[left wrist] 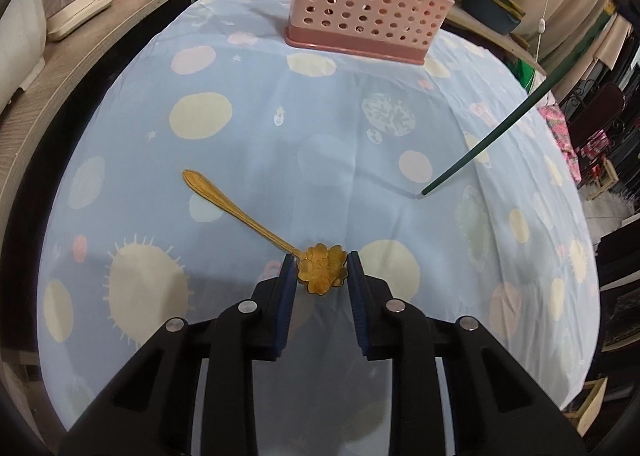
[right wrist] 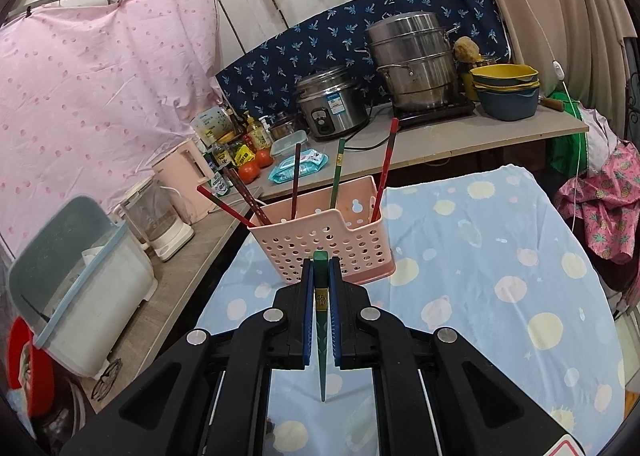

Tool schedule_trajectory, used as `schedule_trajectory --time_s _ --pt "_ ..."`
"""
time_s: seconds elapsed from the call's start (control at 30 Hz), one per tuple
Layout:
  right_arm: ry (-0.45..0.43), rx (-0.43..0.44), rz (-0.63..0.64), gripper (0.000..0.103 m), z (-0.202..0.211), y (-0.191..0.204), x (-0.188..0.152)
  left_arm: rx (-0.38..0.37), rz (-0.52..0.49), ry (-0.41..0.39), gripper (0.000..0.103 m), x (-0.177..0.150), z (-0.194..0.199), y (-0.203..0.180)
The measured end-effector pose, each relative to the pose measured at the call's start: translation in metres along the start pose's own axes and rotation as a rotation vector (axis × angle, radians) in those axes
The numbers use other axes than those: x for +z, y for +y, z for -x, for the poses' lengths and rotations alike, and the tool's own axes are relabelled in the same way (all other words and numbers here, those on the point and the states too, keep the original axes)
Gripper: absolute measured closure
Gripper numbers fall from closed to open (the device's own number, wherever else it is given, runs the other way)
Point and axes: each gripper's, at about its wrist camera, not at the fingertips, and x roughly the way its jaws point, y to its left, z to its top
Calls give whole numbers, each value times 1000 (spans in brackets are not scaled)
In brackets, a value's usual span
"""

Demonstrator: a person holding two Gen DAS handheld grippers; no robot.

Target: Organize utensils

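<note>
A gold spoon (left wrist: 240,212) with a flower-shaped bowl lies on the blue spotted tablecloth (left wrist: 280,116), its handle pointing up and to the left. My left gripper (left wrist: 322,260) points down at it, and both blue pads touch the sides of the spoon's bowl. My right gripper (right wrist: 321,262) is shut on a green chopstick (right wrist: 321,296). That chopstick (left wrist: 492,136) slants in from the right, its thin tip resting on the cloth. Beyond both grippers a pink perforated basket (right wrist: 320,232) stands on the table (left wrist: 368,0) with several chopsticks (right wrist: 384,172) upright in it.
A wooden counter (right wrist: 480,136) wraps the table's far and left sides. It carries a rice cooker (right wrist: 332,100), stacked steel pots (right wrist: 412,64), bowls (right wrist: 506,92), tomatoes (right wrist: 256,164), a pink kettle (right wrist: 184,172) and a lidded bin (right wrist: 80,276). Clothes hang at the right (right wrist: 600,208).
</note>
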Motion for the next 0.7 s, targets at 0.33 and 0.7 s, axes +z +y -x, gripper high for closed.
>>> schedule_trajectory --time_s 0.33,0.7 --pt "-9 13 4 96 6 5 0 -121 34 -81 78 25 50 -2" --pt "46 98 10 96 6 25 -12 -185 -8 -49 79 20 43 -24"
